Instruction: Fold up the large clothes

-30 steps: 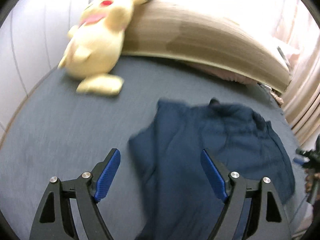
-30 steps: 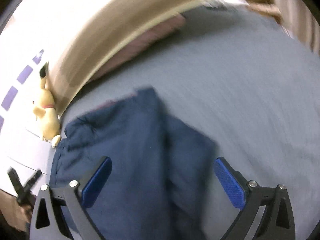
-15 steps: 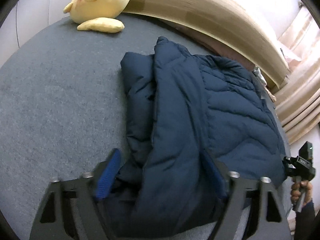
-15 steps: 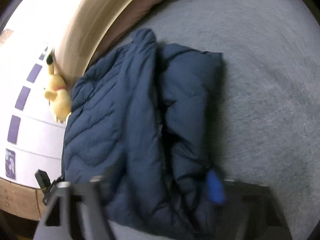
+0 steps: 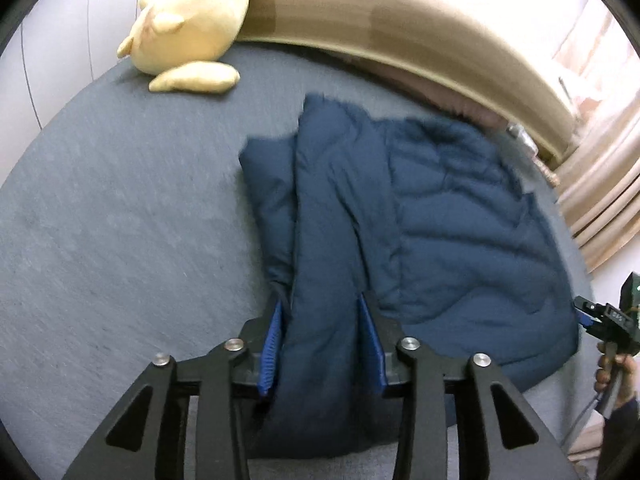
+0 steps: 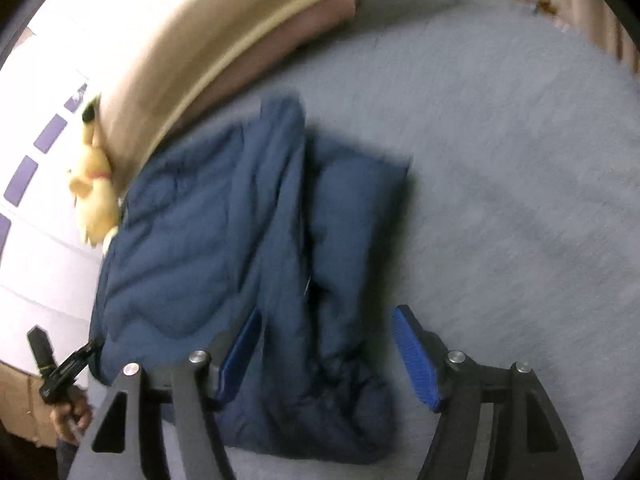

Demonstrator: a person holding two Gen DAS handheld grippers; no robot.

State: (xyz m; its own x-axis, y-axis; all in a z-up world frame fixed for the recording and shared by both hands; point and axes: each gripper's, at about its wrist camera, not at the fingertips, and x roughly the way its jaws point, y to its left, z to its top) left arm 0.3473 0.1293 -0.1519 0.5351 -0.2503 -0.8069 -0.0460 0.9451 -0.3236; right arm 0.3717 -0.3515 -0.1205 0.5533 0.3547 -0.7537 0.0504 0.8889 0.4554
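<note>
A navy quilted jacket [image 5: 440, 208] lies on a grey bed, with one long padded fold running toward the camera. My left gripper [image 5: 322, 340] is shut on that fold, which bulges between the blue pads. In the right wrist view the same jacket [image 6: 224, 232] lies left of centre. My right gripper [image 6: 328, 356] straddles its near bunched end, jaws partly open, the right pad clear of the cloth and over the grey cover.
A yellow plush toy [image 5: 192, 28] leans on the wooden headboard [image 5: 400, 36] at the far end. The grey bed cover [image 6: 500, 180] stretches to the right of the jacket. Curtains [image 5: 608, 200] hang at the right side.
Both grippers dropped onto the jacket's near edge. The left jaws narrowed and gripped a long fold. The right jaws narrowed around the bunched end.
</note>
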